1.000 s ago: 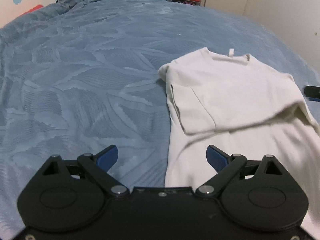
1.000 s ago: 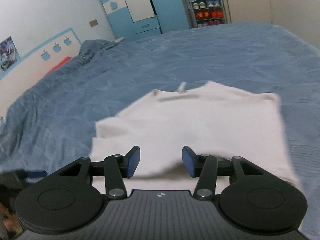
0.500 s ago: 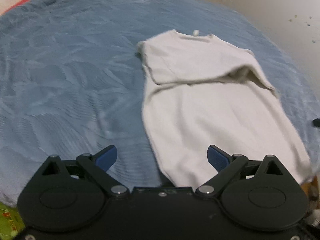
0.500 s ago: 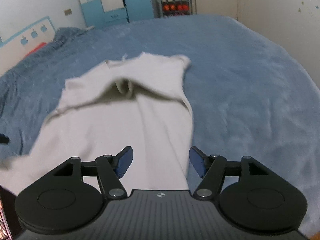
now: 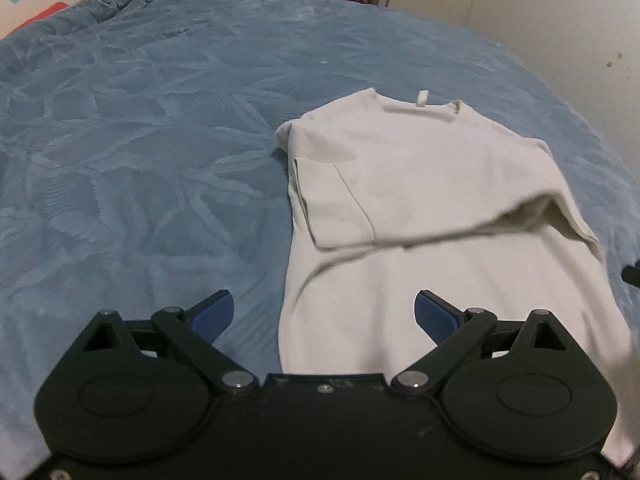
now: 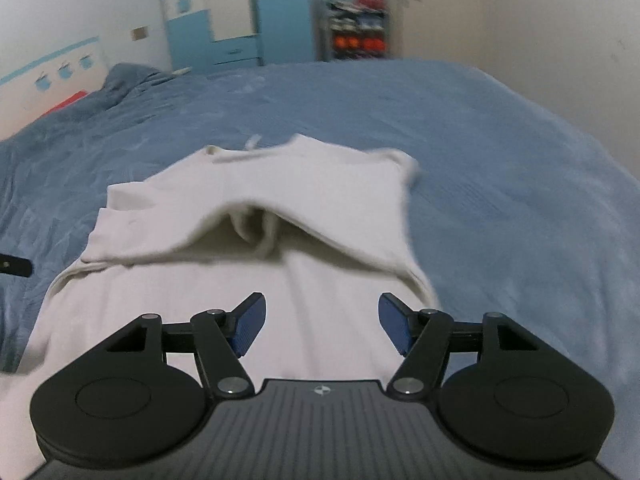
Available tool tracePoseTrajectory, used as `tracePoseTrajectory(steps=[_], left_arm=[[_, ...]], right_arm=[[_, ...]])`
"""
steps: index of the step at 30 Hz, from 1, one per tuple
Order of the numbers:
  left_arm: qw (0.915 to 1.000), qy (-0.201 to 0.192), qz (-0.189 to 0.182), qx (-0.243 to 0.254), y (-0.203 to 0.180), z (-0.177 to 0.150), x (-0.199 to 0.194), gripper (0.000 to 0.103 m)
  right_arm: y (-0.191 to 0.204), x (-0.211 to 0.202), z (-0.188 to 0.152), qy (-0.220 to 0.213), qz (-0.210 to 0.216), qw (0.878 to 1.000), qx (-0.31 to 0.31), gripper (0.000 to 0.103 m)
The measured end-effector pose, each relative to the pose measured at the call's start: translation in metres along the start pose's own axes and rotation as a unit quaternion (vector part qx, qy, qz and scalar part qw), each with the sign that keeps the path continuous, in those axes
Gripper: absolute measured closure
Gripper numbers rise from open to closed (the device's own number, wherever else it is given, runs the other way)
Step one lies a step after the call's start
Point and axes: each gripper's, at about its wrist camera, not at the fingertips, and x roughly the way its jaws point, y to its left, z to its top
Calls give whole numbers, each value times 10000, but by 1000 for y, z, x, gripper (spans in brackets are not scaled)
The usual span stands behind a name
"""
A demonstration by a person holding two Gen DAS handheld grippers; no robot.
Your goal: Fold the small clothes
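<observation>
White T-shirt [image 5: 420,184] lies on bedspread [image 5: 140,140], sleeves seemingly folded in.

A blue bedspread [image 5: 140,168] is spread over the bed. Blue-and-white wardrobes [image 6: 236,16] and a shoe rack [image 6: 356,30] are seen behind.

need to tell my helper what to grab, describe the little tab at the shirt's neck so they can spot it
Start from the blue bedspread and find the white t-shirt lying on it with both sleeves folded in. Follow it to its far edge, the collar. The small white loop sticks out past the collar's middle, the only bit poking beyond the shirt's outline.
</observation>
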Motion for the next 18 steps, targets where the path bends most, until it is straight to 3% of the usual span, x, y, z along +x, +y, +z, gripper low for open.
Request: tracePoseTrajectory(steps=[4,8,12,17,18], left_arm=[[9999,38,127,23,9,8,28,4],[9996,-8,278,-89,27,10,44,4],[9994,-63,170,-283,43,12,54,4],[9995,-146,207,-180,52,11,51,4],[9995,-153,195,-202,55,11,50,4]], right_arm=[[61,42,23,-280,262,9926,-1156,27],[131,77,33,-548,928,9676,-2282,27],[188,111,36,-418,1417,9534,-2632,27],[230,143,29,-78,1840,9412,-2833,27],[234,149,27,27,1861,9400,-2858,32]])
